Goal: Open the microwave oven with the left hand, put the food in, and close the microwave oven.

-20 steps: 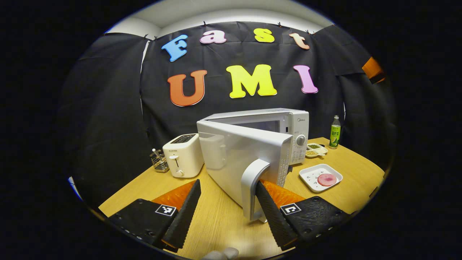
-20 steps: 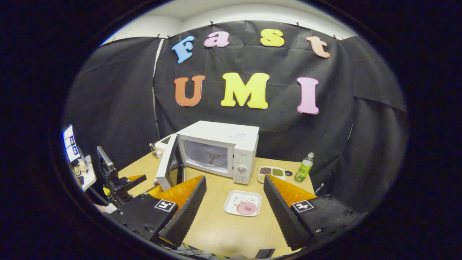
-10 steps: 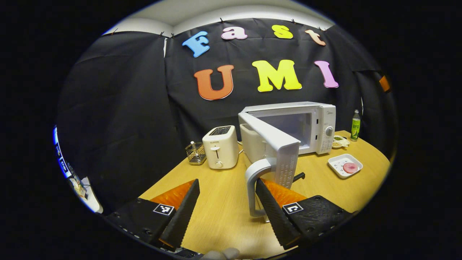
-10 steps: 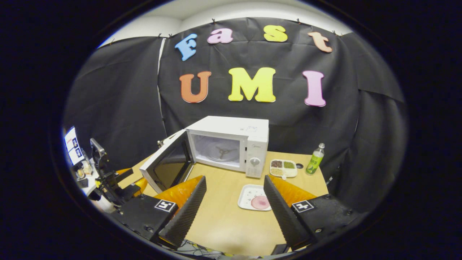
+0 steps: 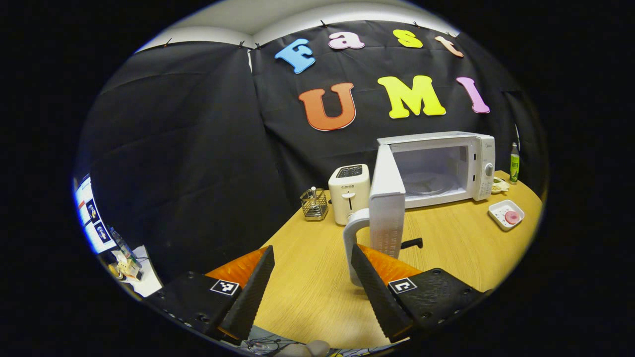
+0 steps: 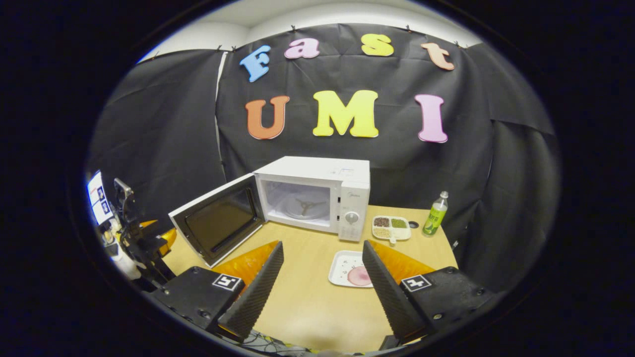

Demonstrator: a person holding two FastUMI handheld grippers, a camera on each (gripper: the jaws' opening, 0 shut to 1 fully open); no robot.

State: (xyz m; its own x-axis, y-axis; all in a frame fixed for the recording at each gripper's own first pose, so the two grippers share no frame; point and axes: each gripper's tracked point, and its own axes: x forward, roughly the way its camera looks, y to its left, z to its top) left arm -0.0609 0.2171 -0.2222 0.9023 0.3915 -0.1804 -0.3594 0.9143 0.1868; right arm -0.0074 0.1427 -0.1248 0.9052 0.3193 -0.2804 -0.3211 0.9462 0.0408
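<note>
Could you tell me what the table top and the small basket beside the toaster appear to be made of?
The table top looks like light wood or a wood-grain laminate with a matte finish: fine straight grain lines run across it. The basket beside the toaster seems to be thin metal wire, since its walls form an open, see-through grid.

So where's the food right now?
In the right gripper view the pink food lies on a white tray on the table, in front of the microwave, between the right gripper's open fingers.
</note>
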